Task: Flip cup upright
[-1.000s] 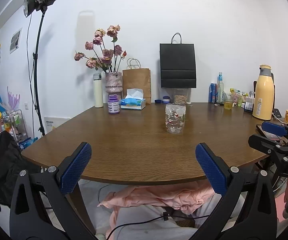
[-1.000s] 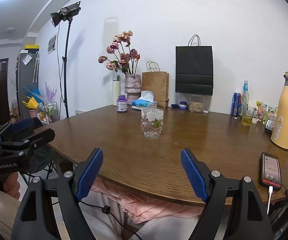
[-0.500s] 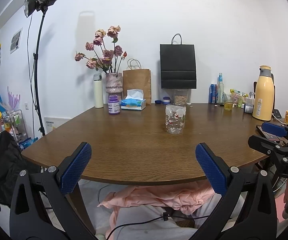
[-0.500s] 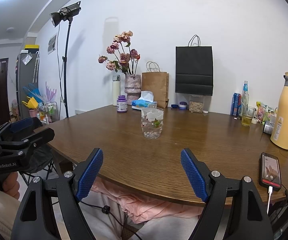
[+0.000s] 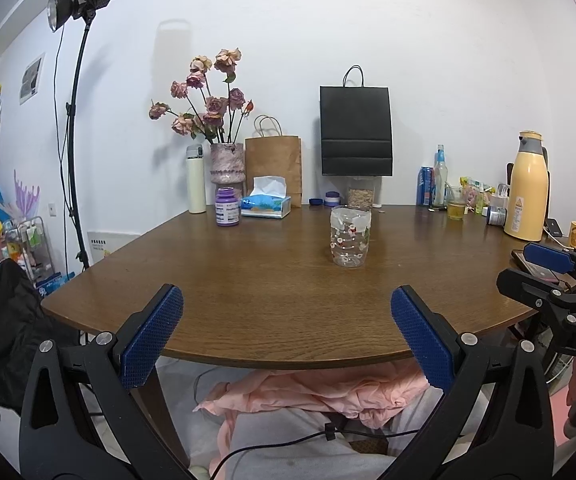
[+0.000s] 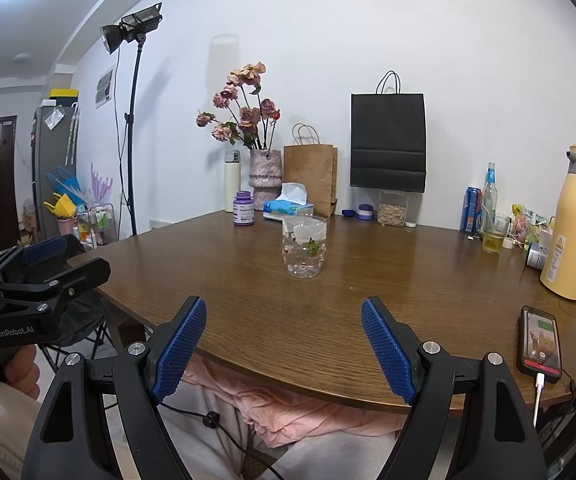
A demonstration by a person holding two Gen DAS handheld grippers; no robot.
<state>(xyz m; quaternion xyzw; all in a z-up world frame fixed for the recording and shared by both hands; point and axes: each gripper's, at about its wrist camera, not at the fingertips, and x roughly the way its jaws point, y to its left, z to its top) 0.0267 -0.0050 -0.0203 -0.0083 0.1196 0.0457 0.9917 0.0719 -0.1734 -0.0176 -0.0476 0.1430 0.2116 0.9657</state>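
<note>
A clear plastic cup point(image 5: 350, 237) with small red and green prints stands on the brown wooden table point(image 5: 271, 296), near its middle; it also shows in the right wrist view point(image 6: 304, 246). It stands vertical, wider end up. My left gripper point(image 5: 287, 330) is open and empty, held back at the table's near edge, well short of the cup. My right gripper point(image 6: 283, 344) is open and empty too, also at the near edge. Each gripper shows at the side of the other's view.
Along the far edge stand a vase of dried roses point(image 5: 227, 164), a white flask point(image 5: 196, 179), a purple jar point(image 5: 227, 212), a tissue box point(image 5: 265, 203), paper bags and bottles. A yellow thermos point(image 6: 574, 224) and a phone point(image 6: 540, 340) on a cable are at right.
</note>
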